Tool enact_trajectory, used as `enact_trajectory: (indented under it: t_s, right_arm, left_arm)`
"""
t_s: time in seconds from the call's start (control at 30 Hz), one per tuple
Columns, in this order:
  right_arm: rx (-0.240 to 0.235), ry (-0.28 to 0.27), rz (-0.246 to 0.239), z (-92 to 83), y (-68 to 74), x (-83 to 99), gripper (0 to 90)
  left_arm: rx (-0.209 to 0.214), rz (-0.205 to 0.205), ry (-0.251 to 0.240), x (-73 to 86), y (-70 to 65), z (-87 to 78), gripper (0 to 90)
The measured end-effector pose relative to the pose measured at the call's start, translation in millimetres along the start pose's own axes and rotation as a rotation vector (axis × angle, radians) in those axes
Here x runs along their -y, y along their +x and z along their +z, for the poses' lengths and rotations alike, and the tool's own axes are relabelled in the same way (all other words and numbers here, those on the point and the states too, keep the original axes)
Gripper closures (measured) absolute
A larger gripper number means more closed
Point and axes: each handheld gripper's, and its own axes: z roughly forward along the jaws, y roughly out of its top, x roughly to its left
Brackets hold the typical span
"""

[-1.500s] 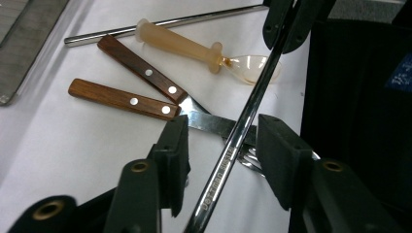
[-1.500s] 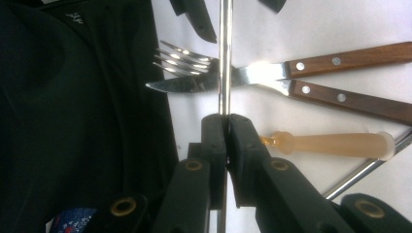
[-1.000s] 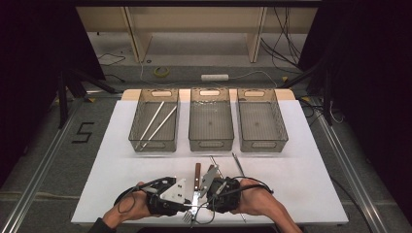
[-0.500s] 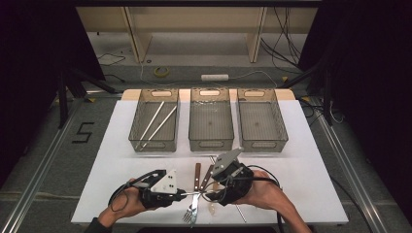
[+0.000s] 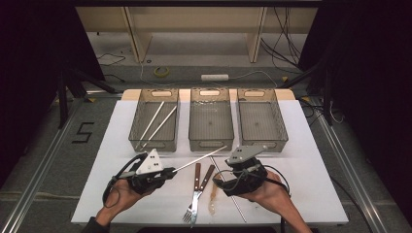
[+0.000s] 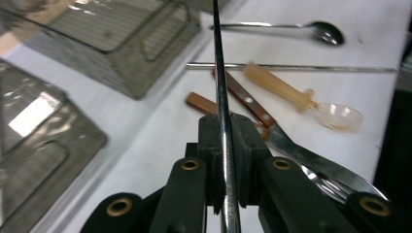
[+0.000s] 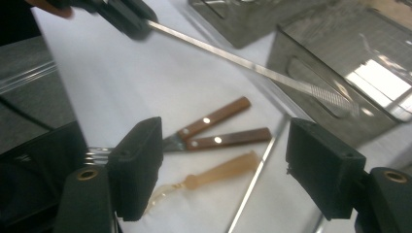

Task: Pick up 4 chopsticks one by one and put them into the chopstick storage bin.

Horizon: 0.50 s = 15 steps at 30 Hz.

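Note:
My left gripper (image 5: 170, 171) (image 6: 224, 145) is shut on one end of a thin metal rod (image 5: 199, 158) (image 6: 217, 58) (image 7: 252, 68). The rod is lifted off the white table and its far end points at the middle basket (image 5: 210, 144). My right gripper (image 5: 232, 175) (image 7: 228, 165) hovers at the right of it, its jaws just opened wide with nothing between them. Below its jaws lie two wooden-handled pieces of cutlery (image 7: 214, 119), an amber plastic spoon (image 7: 218, 172) and a second rod (image 7: 252, 187).
Three wire baskets stand in a row at the back; the left one (image 5: 154, 143) holds two rods, and the right one (image 5: 262, 143) looks bare. A metal spoon (image 6: 320, 29) lies on the table past the cutlery. The white table (image 5: 316, 160) ends close to the hands.
The two grippers were together at the table's front middle and have drawn apart and risen. The right jaws have opened. The left gripper keeps the rod, now lifted off the table.

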Motion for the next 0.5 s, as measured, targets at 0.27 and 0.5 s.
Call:
enact_trajectory:
  t_s: [0.27,0.5]
  right_arm:
    - [0.063,0.013,0.094,3.3,-8.6,24.8,30.6]
    - [0.076,0.008,0.128,5.5,-11.5,42.7,30.6]
  left_arm:
    - [-0.108,-0.082,-0.040,-4.4,15.6,-8.2,83.0]
    - [-0.175,-0.140,-0.050,-3.2,40.4,-9.4,83.0]
